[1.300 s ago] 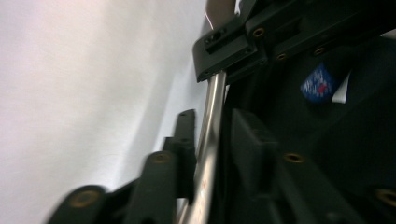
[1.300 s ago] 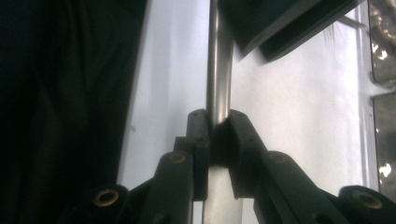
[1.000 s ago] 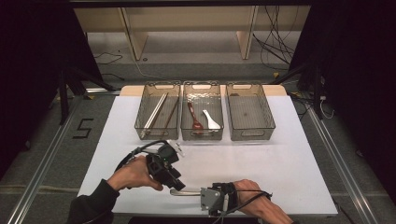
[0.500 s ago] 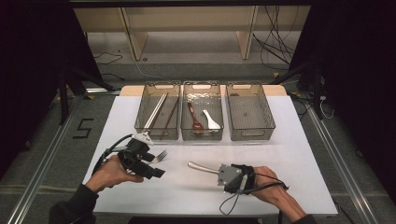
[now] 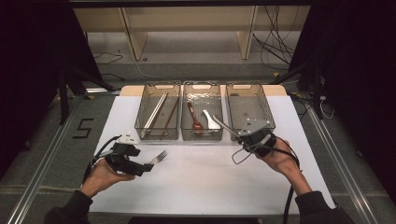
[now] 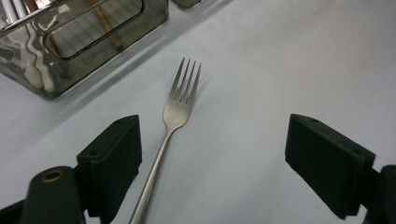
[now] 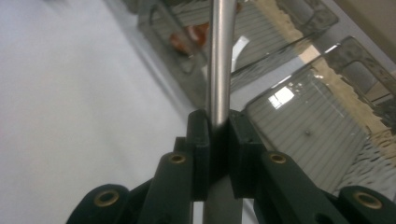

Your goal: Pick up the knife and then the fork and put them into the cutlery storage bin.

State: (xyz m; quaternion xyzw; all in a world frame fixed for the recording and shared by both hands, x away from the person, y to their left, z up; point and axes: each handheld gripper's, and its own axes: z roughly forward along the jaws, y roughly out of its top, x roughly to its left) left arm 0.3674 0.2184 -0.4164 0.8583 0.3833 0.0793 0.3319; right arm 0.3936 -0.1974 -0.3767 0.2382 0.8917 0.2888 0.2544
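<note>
left gripper (image 5: 142, 169) sits at about 8 o'clock on the white table (image 5: 205, 186), jaws spread wide and holding nothing. in the left gripper view the fork (image 6: 173, 126) lies flat on the table between the jaws, closer to the left jaw, tines pointing toward 12 o'clock, handle running down past the jaw base; cannot tell if it touches that jaw. in the high view the fork's tines sit just beside the gripper at its 2 o'clock, near the front of the left bin (image 5: 159, 116).

right gripper (image 5: 238, 135) is at about 4 o'clock on the table, raised at the front edge of the right bin (image 5: 250, 112), jaws clenched on a metal utensil handle (image 7: 219, 60). the handle runs up toward 11 o'clock across the corner of the middle bin (image 5: 201, 116); its far end can't be made out.

three clear bins stand in a row at 12 o'clock. left bin holds chopsticks (image 5: 156, 112), middle bin holds a dark red spoon (image 5: 194, 119) and a white spoon (image 5: 211, 120).
</note>
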